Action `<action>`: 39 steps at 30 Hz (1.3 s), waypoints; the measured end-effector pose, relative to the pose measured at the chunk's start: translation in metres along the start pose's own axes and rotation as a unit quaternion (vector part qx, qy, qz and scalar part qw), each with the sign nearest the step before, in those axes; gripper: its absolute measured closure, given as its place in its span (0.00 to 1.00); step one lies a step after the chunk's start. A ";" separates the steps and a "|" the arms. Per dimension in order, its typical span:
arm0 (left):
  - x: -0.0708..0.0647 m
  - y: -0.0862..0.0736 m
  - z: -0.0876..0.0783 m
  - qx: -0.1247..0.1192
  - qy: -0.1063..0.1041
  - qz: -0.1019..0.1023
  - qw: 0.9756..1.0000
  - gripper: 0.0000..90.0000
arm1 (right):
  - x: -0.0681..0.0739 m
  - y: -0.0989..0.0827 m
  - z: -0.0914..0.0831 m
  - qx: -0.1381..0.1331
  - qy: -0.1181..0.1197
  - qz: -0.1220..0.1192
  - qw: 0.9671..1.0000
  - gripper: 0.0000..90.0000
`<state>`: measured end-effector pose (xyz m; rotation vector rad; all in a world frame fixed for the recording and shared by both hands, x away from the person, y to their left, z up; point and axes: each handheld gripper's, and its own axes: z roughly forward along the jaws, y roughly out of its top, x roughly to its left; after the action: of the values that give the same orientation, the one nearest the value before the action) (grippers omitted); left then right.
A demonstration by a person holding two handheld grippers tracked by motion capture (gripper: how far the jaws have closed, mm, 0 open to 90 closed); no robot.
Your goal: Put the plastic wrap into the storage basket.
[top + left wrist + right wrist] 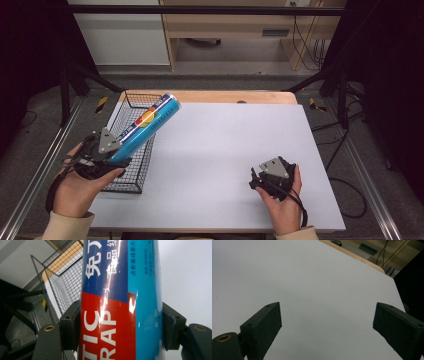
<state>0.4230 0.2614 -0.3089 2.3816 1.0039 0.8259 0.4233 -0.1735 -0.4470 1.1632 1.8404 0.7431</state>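
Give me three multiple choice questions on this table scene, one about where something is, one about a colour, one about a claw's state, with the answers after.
1. Where on the table is the wire basket?
A. its left edge
B. its centre
C. its right edge

2. What is the main colour of the long box?
A. green
B. blue
C. yellow

3. How is the right claw?
A. shut on the box
B. shut on nothing
C. open

Answers: 1 A, the high view shows it there; 2 B, blue with a red label in the left claw; 3 C, its jaws stand wide over bare table.
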 end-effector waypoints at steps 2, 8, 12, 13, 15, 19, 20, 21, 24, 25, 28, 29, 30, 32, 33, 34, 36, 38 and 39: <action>0.001 0.001 0.001 0.015 0.006 -0.008 1.000 0.36 | 0.001 0.001 0.000 -0.003 0.003 -0.001 1.000 0.10; 0.004 0.001 0.009 0.044 0.029 -0.033 0.998 0.36 | 0.001 0.001 0.000 -0.006 0.011 0.003 1.000 0.10; 0.003 0.001 0.013 0.056 0.035 -0.041 0.997 0.36 | 0.000 0.002 0.000 -0.009 0.014 0.009 1.000 0.10; 0.003 0.001 0.014 0.056 0.037 -0.047 0.997 0.36 | 0.000 0.002 -0.001 -0.010 0.014 0.009 1.000 0.10; 0.001 0.003 0.016 0.067 0.041 -0.056 0.995 0.36 | 0.001 0.003 -0.002 -0.011 0.014 0.008 1.000 0.10; 0.000 0.004 0.020 0.075 0.041 -0.070 0.994 0.36 | 0.002 0.004 -0.004 -0.014 0.015 0.007 1.000 0.10; 0.000 0.003 0.021 0.077 0.042 -0.076 0.993 0.36 | 0.002 0.004 -0.004 -0.015 0.015 0.005 1.000 0.10; 0.000 0.003 0.022 0.082 0.045 -0.077 0.993 0.36 | 0.002 0.004 -0.004 -0.015 0.016 0.006 1.000 0.10; 0.001 0.002 0.026 0.090 0.053 -0.085 0.991 0.36 | 0.002 0.004 -0.004 -0.015 0.017 0.007 1.000 0.10; 0.002 0.001 0.028 0.096 0.052 -0.091 0.990 0.36 | 0.001 0.004 -0.004 -0.016 0.017 0.007 1.000 0.10; 0.007 -0.001 0.033 0.110 0.060 -0.099 0.987 0.36 | 0.001 0.004 -0.003 -0.012 0.018 0.008 1.000 0.10; 0.008 -0.002 0.035 0.114 0.062 -0.103 0.986 0.36 | 0.001 0.004 -0.003 -0.012 0.019 0.010 1.000 0.10; 0.010 -0.002 0.036 0.118 0.062 -0.107 0.985 0.36 | 0.001 0.004 -0.003 -0.012 0.019 0.010 1.000 0.10; 0.015 -0.004 0.042 0.125 0.068 -0.121 0.982 0.36 | 0.001 0.004 -0.003 -0.013 0.020 0.010 1.000 0.10; 0.016 -0.005 0.044 0.128 0.069 -0.125 0.981 0.36 | 0.001 0.004 -0.003 -0.013 0.020 0.009 1.000 0.10; 0.018 -0.006 0.046 0.134 0.072 -0.129 0.980 0.36 | 0.001 0.004 -0.003 -0.012 0.020 0.009 1.000 0.10; 0.019 -0.006 0.050 0.144 0.077 -0.132 0.978 0.36 | 0.001 0.004 -0.003 -0.012 0.022 0.010 1.000 0.10; 0.020 -0.008 0.055 0.154 0.079 -0.134 0.976 0.36 | 0.000 0.004 -0.002 -0.012 0.023 0.009 1.000 0.10; 0.020 -0.009 0.058 0.160 0.079 -0.136 0.975 0.36 | 0.000 0.004 -0.002 -0.011 0.025 0.011 1.000 0.10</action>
<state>0.4680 0.2736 -0.3492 2.3832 1.5933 0.8082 0.4231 -0.1718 -0.4431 1.1620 1.8578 0.8101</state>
